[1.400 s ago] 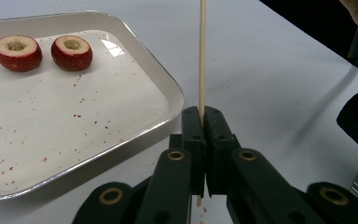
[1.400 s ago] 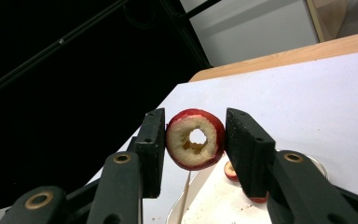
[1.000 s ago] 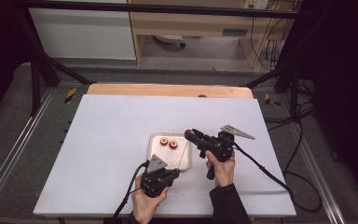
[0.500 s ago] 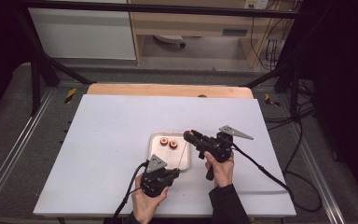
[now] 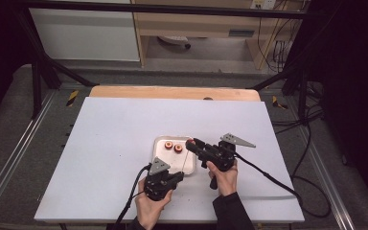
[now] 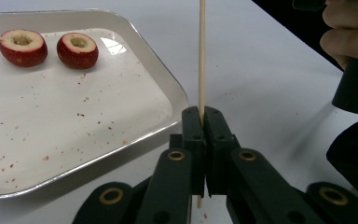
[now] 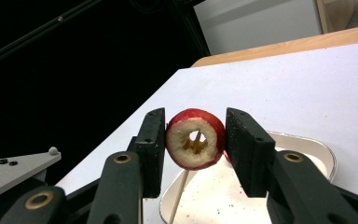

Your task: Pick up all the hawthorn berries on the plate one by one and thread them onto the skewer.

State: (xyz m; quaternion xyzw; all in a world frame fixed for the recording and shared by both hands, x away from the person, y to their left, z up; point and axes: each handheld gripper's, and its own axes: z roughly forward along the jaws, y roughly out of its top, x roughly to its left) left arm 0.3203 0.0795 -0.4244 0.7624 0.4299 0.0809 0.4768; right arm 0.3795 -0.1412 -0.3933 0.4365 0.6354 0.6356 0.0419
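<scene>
Left gripper point(image 6: 202, 116) clamped on upright wooden skewer point(image 6: 202, 56) just beside tray point(image 6: 168, 93). Right gripper point(image 7: 195, 140) clamped on cored red fruit point(image 7: 195, 138) above tray, skewer tip visible in its hole; two fruits point(image 6: 49, 47) in tray

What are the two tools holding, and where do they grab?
Left tool grips the skewer near its bottom end. Right tool squeezes the red fruit by its round sides.
</scene>
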